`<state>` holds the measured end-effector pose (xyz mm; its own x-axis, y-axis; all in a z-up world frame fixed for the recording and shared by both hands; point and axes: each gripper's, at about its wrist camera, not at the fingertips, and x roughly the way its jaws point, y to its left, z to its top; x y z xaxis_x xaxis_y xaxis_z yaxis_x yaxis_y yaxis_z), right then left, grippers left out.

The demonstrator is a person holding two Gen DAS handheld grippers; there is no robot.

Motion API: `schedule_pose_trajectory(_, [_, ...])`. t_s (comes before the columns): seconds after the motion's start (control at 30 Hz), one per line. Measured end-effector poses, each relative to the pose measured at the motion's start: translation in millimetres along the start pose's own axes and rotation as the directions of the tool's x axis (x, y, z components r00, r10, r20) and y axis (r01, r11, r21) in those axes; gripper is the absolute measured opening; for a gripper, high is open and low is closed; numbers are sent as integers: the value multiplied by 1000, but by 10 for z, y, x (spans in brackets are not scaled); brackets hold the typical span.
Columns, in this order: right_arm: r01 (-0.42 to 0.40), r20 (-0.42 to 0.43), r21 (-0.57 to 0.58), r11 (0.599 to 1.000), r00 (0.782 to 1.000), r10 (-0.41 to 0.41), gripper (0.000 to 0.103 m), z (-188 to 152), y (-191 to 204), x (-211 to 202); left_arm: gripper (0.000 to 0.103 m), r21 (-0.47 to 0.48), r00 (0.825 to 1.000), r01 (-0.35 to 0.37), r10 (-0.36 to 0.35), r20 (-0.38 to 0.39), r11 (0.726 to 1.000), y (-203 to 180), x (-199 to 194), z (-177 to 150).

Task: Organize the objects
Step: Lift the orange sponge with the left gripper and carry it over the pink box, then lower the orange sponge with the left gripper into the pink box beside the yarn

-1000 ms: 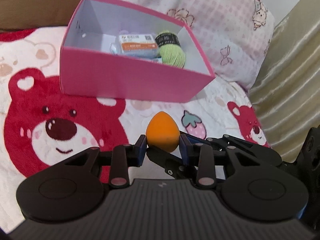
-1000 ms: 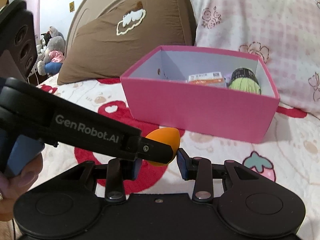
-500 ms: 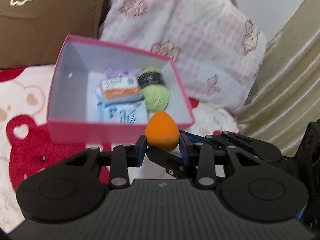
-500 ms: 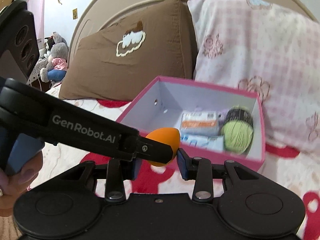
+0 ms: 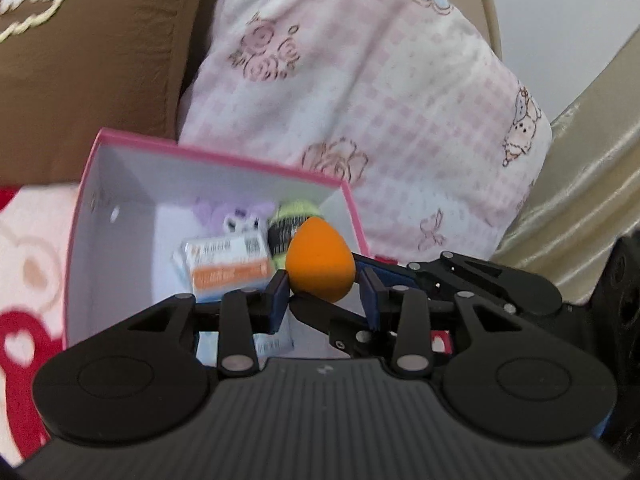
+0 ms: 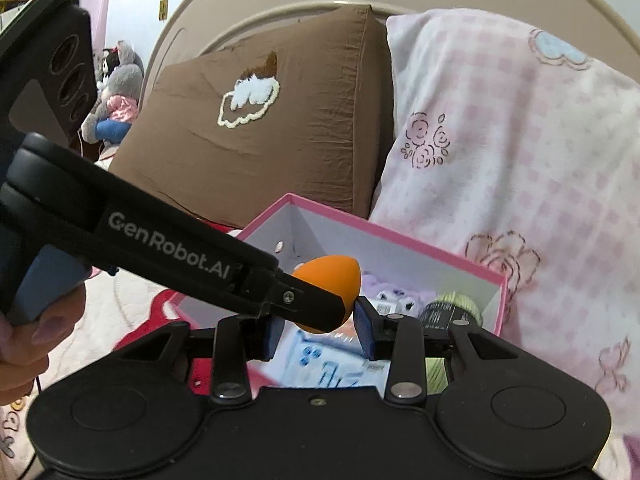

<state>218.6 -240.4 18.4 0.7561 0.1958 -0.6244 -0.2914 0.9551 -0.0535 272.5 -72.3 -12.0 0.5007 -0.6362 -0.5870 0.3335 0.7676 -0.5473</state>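
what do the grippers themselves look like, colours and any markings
Both grippers are matte black with round side discs, silver pivot screws and blue fingertip pads. The left gripper has white "GenRobot.AI" lettering along its arm and a blue grip. The right gripper has a ribbed black body.

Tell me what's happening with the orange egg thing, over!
Left gripper shut on orange sponge. Right gripper fingers flank it too, grip unclear. Sponge held above open pink box. Yarn and packets inside, room left.
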Motion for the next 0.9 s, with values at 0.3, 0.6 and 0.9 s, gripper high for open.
schedule_pose_trajectory(0.3, [-43,-79,24,999,996,45,43,150,-377,574,35,-58,997,-41,37,-68,997,303,574,285])
schedule_pose_trajectory(0.6, [-66,-143,200,978,985,96,43,90,-849,1008,35,-159,998,-18,9,-60,987,533,1052,364])
schedule_pose_trajectory(0.9, [-77,-187,302,950,973,138,43,18,-1047,1329,35,-254,999,-9,-3,-46,967,772,1257,342])
